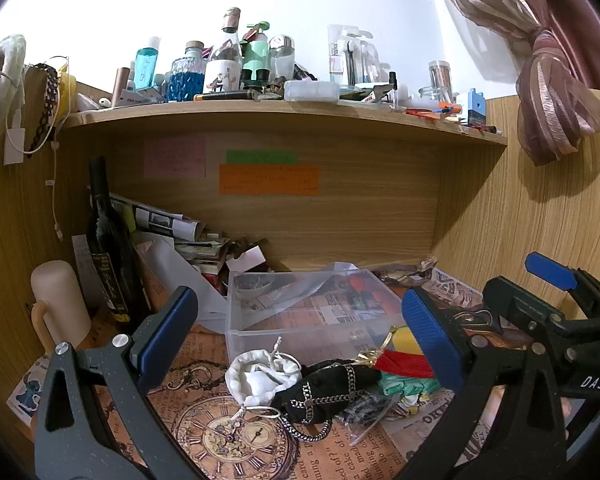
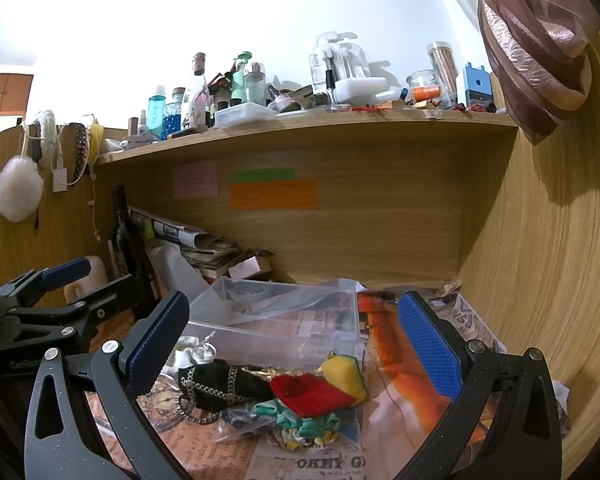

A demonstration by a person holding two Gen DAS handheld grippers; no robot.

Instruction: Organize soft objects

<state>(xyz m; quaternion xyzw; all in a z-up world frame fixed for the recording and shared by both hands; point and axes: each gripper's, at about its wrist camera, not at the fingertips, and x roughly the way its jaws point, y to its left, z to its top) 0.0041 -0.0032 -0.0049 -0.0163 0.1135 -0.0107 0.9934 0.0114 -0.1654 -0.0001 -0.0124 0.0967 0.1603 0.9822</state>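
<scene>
Soft pouches (image 2: 260, 384) lay heaped on the tabletop (image 1: 340, 452) just near of the clear bin (image 1: 300, 320). We held both tongs, left (image 1: 300, 344) and right (image 2: 292, 344), apart and empty above them; next, we judged, came gripping one pouch.

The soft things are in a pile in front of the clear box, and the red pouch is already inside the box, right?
Not quite. The red pouch isn't inside the clear box; it lies in the pile in front of it, beside the black pouch. The right wrist view shows it best. The pile part is right.
</scene>
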